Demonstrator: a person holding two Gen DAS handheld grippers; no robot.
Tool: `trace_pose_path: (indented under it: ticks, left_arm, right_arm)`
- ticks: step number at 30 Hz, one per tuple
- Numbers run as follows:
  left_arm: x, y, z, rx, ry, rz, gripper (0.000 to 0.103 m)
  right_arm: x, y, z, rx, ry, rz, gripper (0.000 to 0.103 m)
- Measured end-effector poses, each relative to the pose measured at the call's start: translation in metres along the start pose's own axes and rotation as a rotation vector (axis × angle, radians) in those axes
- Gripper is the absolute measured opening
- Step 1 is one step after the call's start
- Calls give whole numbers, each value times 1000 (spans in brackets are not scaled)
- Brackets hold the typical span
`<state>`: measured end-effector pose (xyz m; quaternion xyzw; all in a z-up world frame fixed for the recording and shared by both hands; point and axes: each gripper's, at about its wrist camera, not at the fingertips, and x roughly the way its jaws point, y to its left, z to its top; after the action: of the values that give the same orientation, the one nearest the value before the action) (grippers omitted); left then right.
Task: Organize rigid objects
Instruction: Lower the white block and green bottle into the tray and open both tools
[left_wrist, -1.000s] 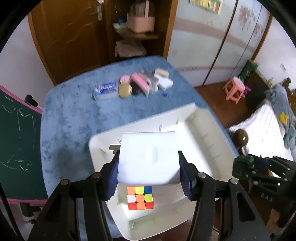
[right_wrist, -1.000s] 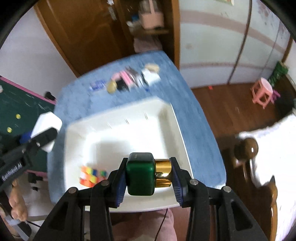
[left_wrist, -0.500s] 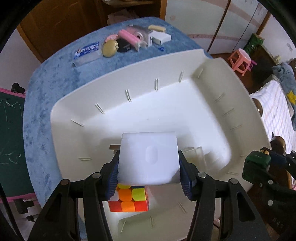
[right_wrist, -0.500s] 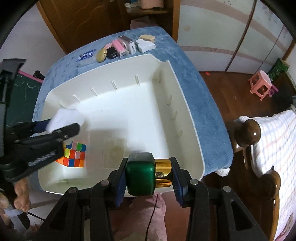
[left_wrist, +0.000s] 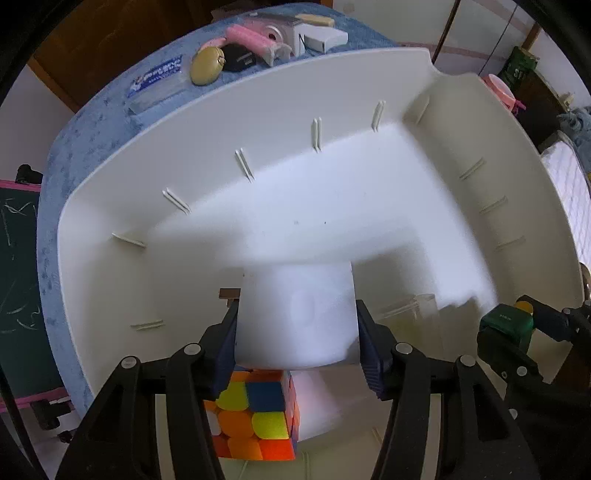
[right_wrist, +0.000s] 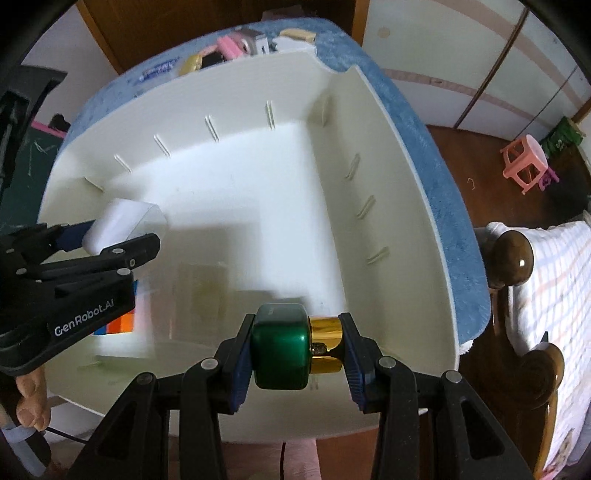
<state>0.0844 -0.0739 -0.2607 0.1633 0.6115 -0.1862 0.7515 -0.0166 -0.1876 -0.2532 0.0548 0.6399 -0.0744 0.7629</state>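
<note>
My left gripper (left_wrist: 297, 332) is shut on a white box (left_wrist: 295, 317) and holds it low inside a large white bin (left_wrist: 110, 206), just above a colourful puzzle cube (left_wrist: 255, 421) on the bin floor. The left gripper also shows in the right wrist view (right_wrist: 110, 236) with the white box (right_wrist: 122, 221). My right gripper (right_wrist: 295, 350) is shut on a green and gold bottle (right_wrist: 284, 350) over the near right part of the bin (right_wrist: 388, 177). A clear small box (right_wrist: 201, 291) lies on the bin floor.
A row of small items lies on the blue table top (left_wrist: 85, 122) behind the bin: a gold oval case (left_wrist: 207, 66), a pink item (left_wrist: 247, 37), a white box (left_wrist: 317, 35), a blue packet (left_wrist: 155, 79). A pink stool (right_wrist: 524, 162) stands on the floor.
Both grippers have moved down and forward into the bin with their loads. The left gripper's white box now hangs close over the puzzle cube.
</note>
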Motion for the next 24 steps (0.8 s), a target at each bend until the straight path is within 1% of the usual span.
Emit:
trace_pose_path:
  ticks: [4,7,10,11,12,14,16,24]
  left_arm:
    - [2,-1,-2,14,3,1,60]
    - [1,1,-1,7,15,-16,60]
    - [1,5,0,-13,33,-44,60]
    - [-2,6,0,-23,28,-53,61]
    - [-5,8,0,-29,21,-52,64]
    - [-14,11,1,-37,2,-65,69]
    - [-25,15,2,-44,-20,-73,71]
    - [-63,25,4,-56,-95,-97,72]
  right_arm:
    - [7,4,-1,-17,23,-14,43]
    - [9,6,-2,-26,35,-20,43]
    - [8,7,-2,-31,34,-28,48]
    - [7,8,-2,-34,29,-31,52]
    - [5,9,-3,-36,20,-31,56]
    - [1,10,-3,-39,11,-30,58]
    - [-4,11,-4,-45,3,-22,58]
    - [-20,16,-4,-51,-16,3,59]
